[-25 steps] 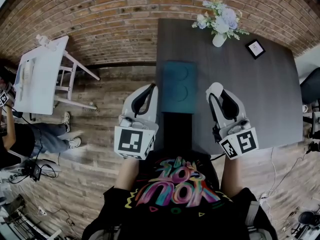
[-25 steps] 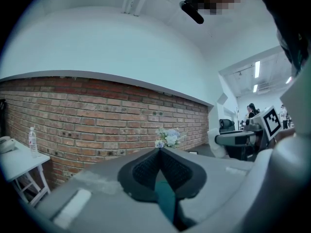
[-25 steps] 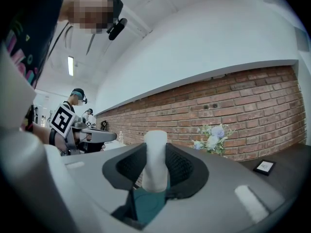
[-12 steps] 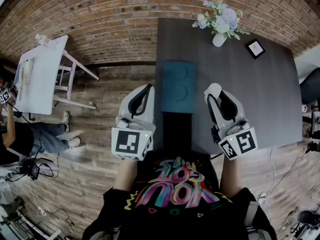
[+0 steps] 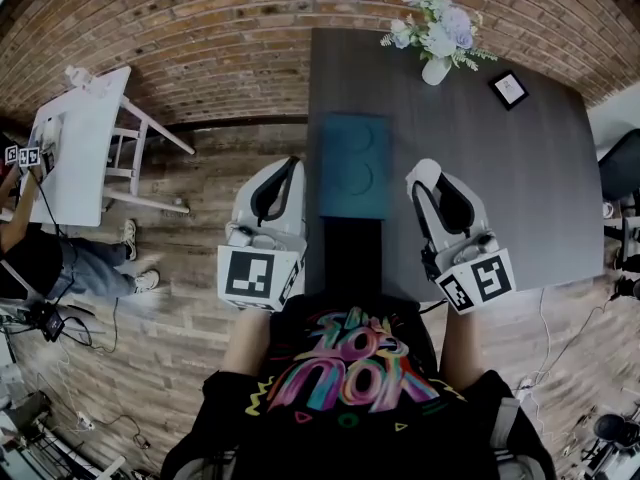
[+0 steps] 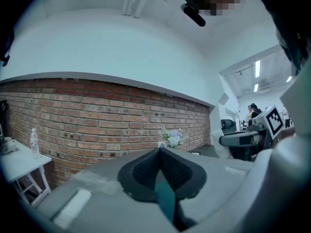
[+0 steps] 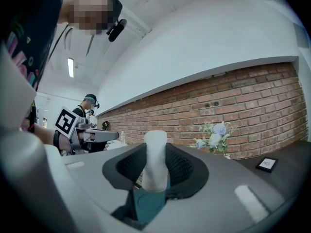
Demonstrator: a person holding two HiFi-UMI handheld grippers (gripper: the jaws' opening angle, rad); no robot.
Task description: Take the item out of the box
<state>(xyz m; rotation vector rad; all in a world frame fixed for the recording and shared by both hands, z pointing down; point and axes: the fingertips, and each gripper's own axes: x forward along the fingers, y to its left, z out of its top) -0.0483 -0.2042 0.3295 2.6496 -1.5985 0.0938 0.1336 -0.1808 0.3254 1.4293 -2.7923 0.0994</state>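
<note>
The right gripper [image 7: 155, 147] has its jaws partly apart, clamped on a white cylinder [image 7: 155, 166]. The left gripper [image 6: 159, 152] has its jaws closed together on nothing. Between the two, a teal box [image 5: 352, 163] lies on the dark tabletop [image 5: 500, 188]. Flowers [image 5: 437, 38] and a brick wall [image 5: 200, 38] are beyond it. Both grippers point level, side by side.

On the worktop [image 5: 520, 188]: one teal box [image 5: 352, 165], one vase of flowers [image 5: 436, 43] (far edge), one small frame [image 5: 509, 89]. Two tools, the left tool [image 5: 290, 168] and the right tool [image 5: 426, 178], and one white item [image 7: 155, 154].
</note>
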